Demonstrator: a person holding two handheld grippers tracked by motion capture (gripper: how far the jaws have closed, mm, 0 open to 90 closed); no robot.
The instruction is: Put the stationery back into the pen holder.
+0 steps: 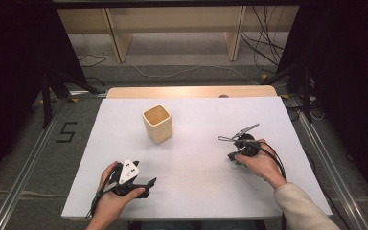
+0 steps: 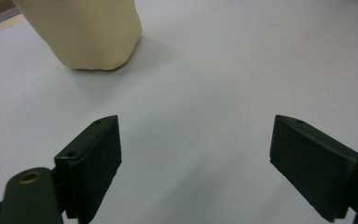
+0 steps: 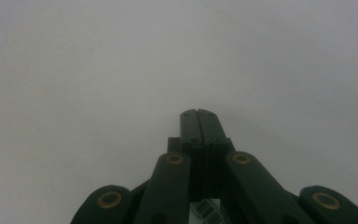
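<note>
A cream square cup (image 1: 157,123) stands upright on the white tabletop (image 1: 196,115), left of centre toward the far side. My left gripper (image 1: 146,184) rests near the front left edge in a person's left hand. In the left gripper view its jaws (image 2: 196,123) stand wide apart over bare table, with the cup (image 2: 84,32) ahead at the upper left. My right gripper (image 1: 235,152) is held low over the table's right half, its grey plate tilted up. In the right gripper view its jaws (image 3: 198,113) are pressed together with nothing between them.
A wooden strip (image 1: 191,91) runs along the table's far edge. Beyond it are wooden shelf legs (image 1: 117,38) and loose cables (image 1: 263,48) on the floor. Metal rails (image 1: 24,182) flank the table, with a "5" marked on the floor at the left.
</note>
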